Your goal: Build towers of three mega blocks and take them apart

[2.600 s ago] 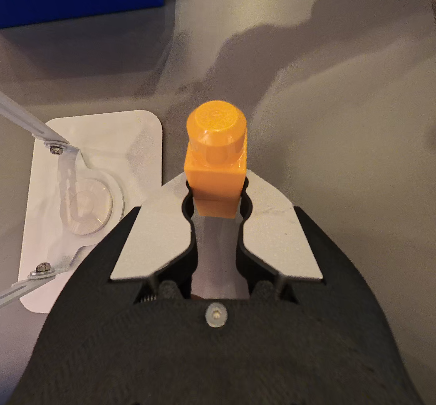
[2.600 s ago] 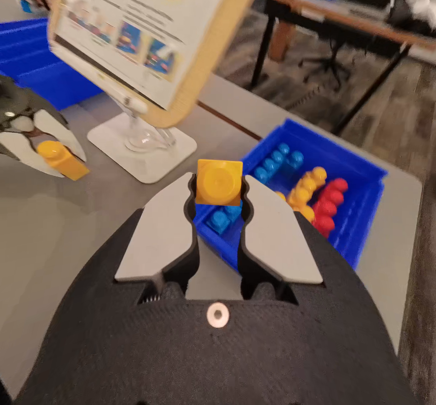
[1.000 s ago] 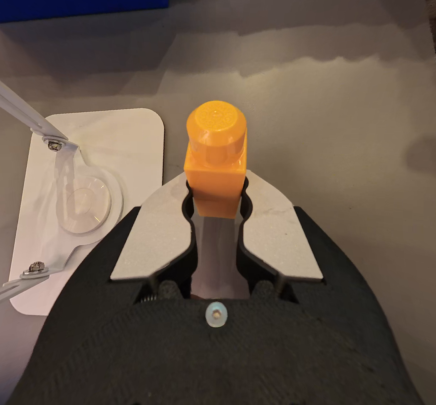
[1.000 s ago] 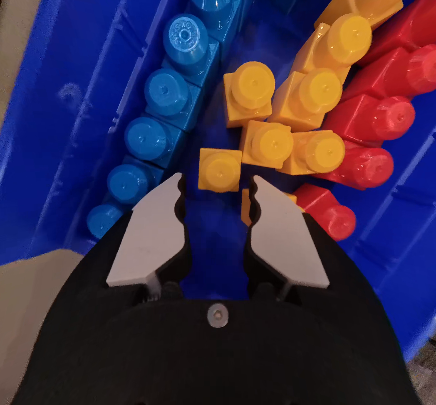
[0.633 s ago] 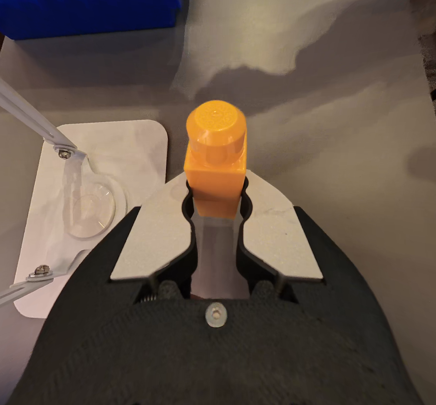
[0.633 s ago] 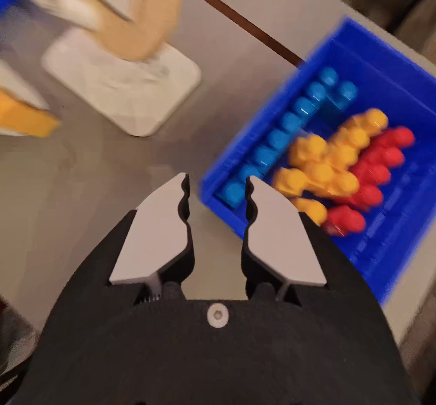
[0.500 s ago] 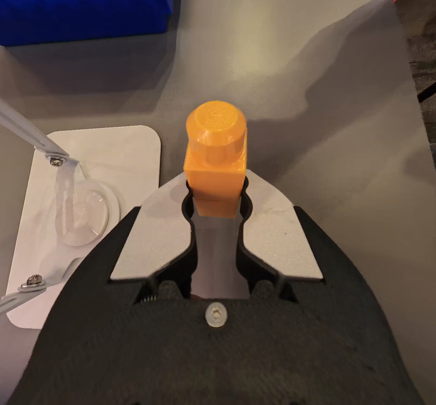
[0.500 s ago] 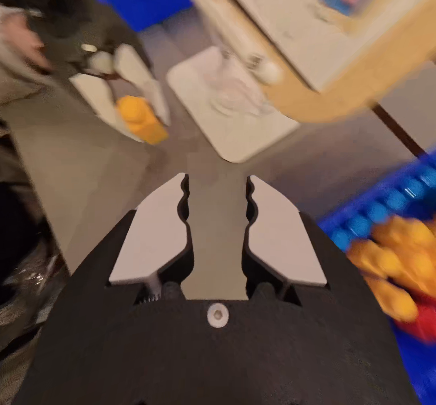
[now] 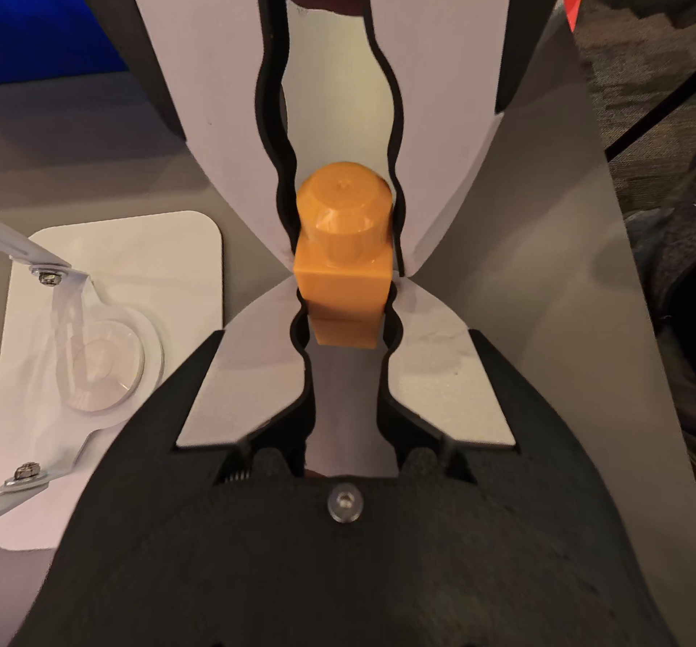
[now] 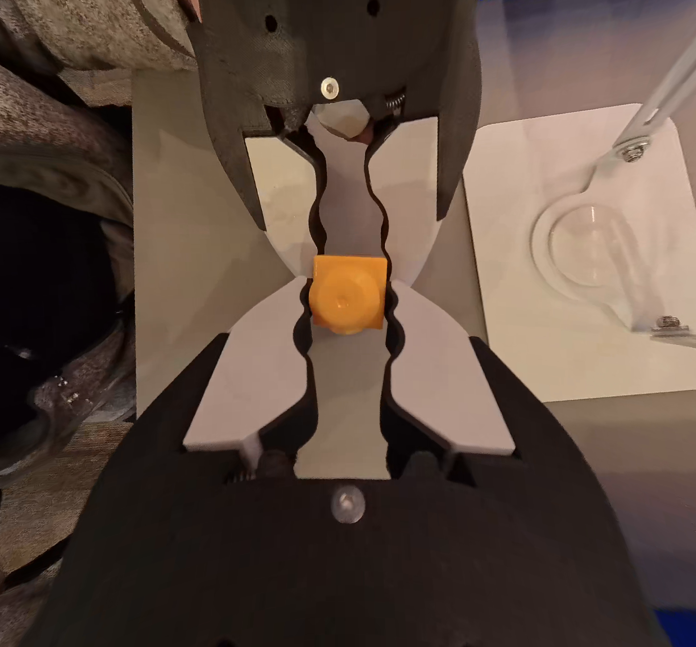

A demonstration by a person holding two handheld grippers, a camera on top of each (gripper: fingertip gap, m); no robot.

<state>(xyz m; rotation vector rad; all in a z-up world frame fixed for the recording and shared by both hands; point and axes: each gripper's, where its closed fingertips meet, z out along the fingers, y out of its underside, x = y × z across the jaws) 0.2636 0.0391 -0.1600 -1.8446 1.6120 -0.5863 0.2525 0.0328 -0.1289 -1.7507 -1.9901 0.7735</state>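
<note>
Both hand-held grippers now clamp orange block (image 9: 344,275), right newly arrived

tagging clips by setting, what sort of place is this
Probably an indoor work or lab room: a plain grey table, a blue bin at its far edge, a white stand base, and patterned carpet beside the table.

Beneath your tools lay a grey tabletop (image 9: 527,252). On it stood a white stand base (image 9: 124,275) carrying a clear plastic foot (image 9: 101,369) fastened with screws (image 9: 47,277), from which a metal strut (image 10: 663,90) rose. A patterned knitted sleeve (image 10: 75,15) crossed your upper left corner.
</note>
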